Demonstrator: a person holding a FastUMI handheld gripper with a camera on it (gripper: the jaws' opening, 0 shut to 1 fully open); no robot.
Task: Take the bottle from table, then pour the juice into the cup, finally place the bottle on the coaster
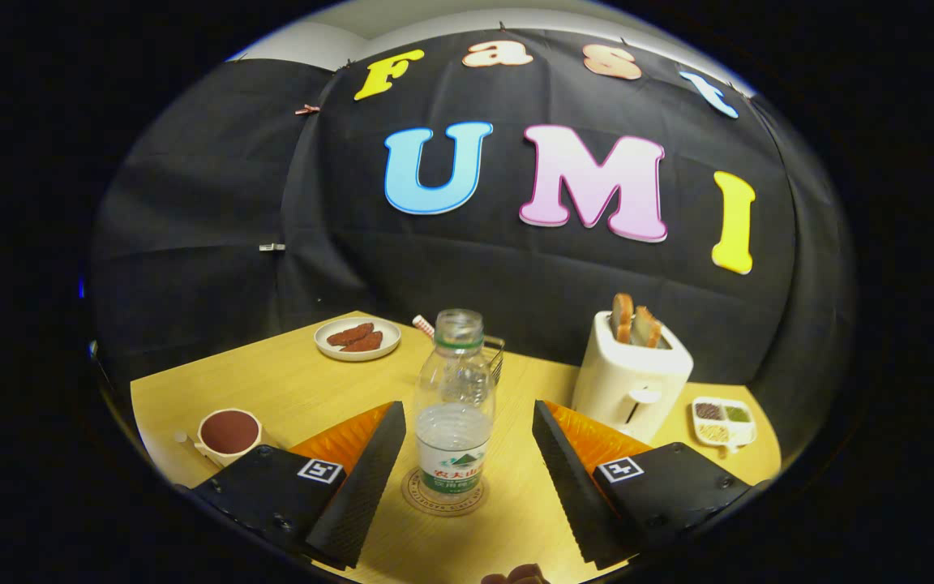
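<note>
A clear plastic bottle (453, 405) with no cap stands upright on a round coaster (444, 495) on the wooden table (313, 389). It sits between my two fingers, and there is a gap on each side of it. My gripper (467, 430) is open. A cream cup (229, 434) filled with dark red juice stands to the left, beyond my left finger (370, 462).
A white toaster (633, 381) with two bread slices stands to the right, beyond my right finger. A small divided dish (723, 420) lies next to it. At the back are a plate of reddish food (357, 337) and a wire rack (495, 357) behind the bottle.
</note>
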